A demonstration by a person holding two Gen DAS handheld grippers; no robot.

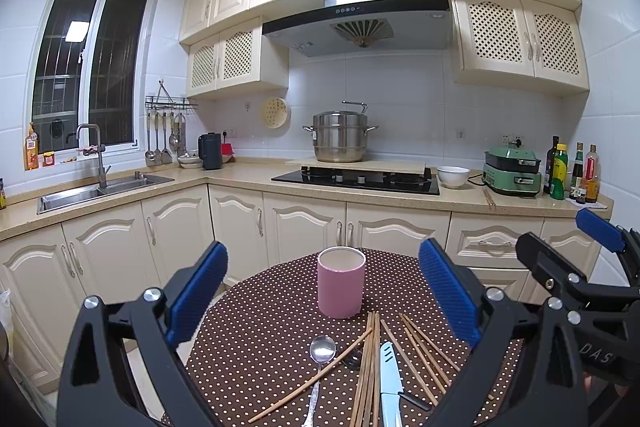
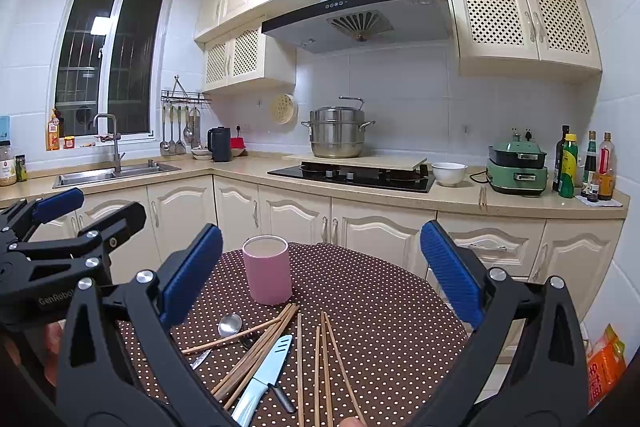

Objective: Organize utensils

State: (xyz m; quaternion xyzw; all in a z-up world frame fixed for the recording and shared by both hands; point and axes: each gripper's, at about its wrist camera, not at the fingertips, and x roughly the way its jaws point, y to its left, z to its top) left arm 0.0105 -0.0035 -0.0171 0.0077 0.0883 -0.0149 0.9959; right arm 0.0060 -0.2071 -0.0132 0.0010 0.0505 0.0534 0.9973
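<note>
Left tool: spread wide, blue pads far apart, gripping nothing, touching nothing; hangs above the near edge of the worktop. Also seen at the left edge of the right wrist view, likewise spread.

Right tool: spread wide, nothing between the pads, clear of every item; hangs above the near edge of the worktop. Also seen at the right edge of the left wrist view, likewise parted.

Worktop: round, covered in a brown cloth with white dots.

Pink cup: upright, mouth up, toward the far edge of the worktop, just beyond the heap of utensils.

Chopsticks: wooden, loose, lying flat near the near edge; one bundle lengthwise just in front of the cup, one stick slanting across toward the left edge, several more fanned toward the right edge.

Spoon: metal, flat on the cloth, bowl toward the cup, left of the chopstick bundle, crossed by the slanting stick.

Knife: pale blue sheath and handle, flat, just right of the bundle, tip toward the cup.

Second dark utensil: partly hidden under the chopsticks; kind not clear.

Thumb tip: at the bottom edge of the right wrist view.
</note>
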